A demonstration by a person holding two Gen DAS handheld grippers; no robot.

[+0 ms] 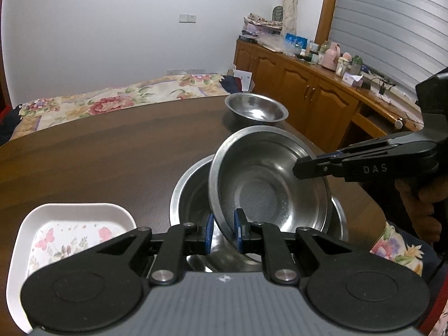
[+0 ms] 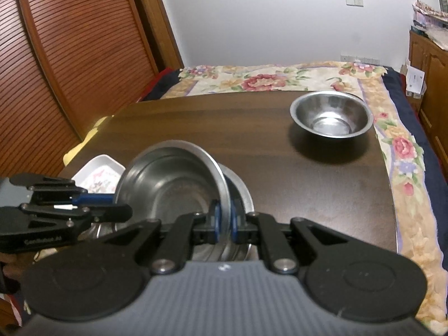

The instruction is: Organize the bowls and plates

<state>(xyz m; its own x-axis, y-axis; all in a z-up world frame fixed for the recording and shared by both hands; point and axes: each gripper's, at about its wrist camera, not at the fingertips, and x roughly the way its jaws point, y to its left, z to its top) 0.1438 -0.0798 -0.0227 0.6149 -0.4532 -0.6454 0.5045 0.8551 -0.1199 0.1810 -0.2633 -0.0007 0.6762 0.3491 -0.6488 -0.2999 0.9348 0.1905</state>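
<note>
Left wrist: tilted bowl (image 1: pixel 268 179) rim clamped, table (image 1: pixel 98 151) beyond bare.

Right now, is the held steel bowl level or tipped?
Tipped: the held bowl leans on edge over the larger bowl, both grippers pinching its rim.

Dim indoor light, fisheye-bent edges, dark corners, perhaps slight blur

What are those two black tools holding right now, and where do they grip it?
Both hold one tilted steel bowl by its rim: the left tool on the near edge, the right tool on the opposite edge, above a larger bowl.
</note>
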